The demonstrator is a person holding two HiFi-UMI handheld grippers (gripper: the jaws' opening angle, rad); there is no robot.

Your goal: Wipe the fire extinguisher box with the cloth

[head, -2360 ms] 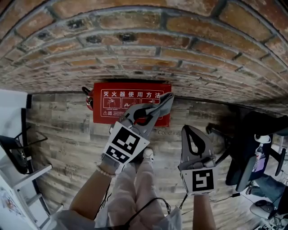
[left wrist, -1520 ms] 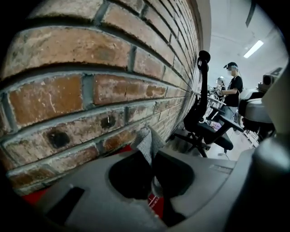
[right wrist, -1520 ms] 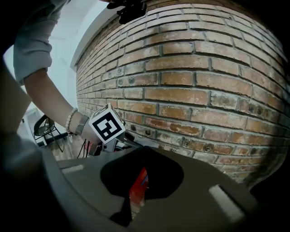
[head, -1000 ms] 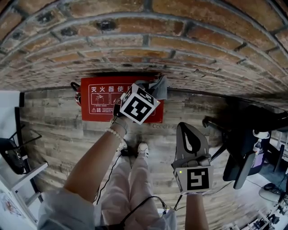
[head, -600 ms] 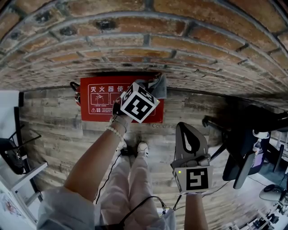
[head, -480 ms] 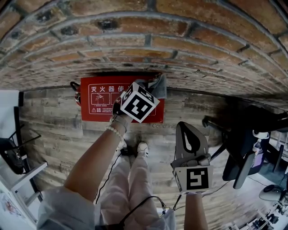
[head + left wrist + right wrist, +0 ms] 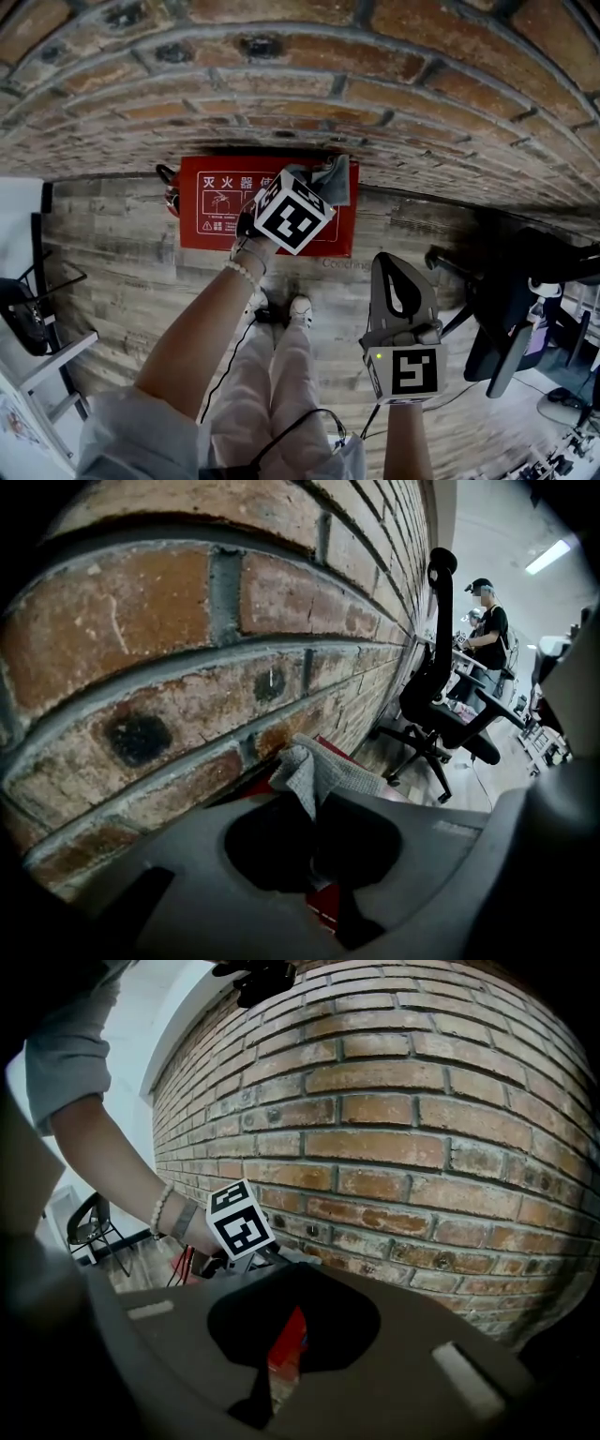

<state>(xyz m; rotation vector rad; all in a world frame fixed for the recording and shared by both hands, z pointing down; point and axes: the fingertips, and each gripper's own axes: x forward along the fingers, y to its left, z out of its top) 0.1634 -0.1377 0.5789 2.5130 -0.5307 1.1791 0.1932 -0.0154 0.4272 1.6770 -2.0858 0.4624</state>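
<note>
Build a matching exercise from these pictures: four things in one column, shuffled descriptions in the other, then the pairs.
1. cloth
2. fire extinguisher box
3. right gripper
4. office chair

A. red, at the foot of the brick wall
B. black, at the far right
C. grey, pinched in the left gripper
D. shut, holding nothing

Pairs: 1-C, 2-A, 3-D, 4-B

— What are we wearing?
— Pale grey sleeves (image 7: 131, 439), a beaded bracelet (image 7: 237, 270) on our left wrist, off-white trousers (image 7: 281, 375) and white shoes (image 7: 302, 308). A thin black cable (image 7: 319, 412) loops over our lap.
— And our tools?
— The left tool (image 7: 323, 187) and right tool (image 7: 394, 262) are grey plastic. Each carries a white cube with black square markers, and a small yellow light (image 7: 377, 356) glows on the right one's cube.
</note>
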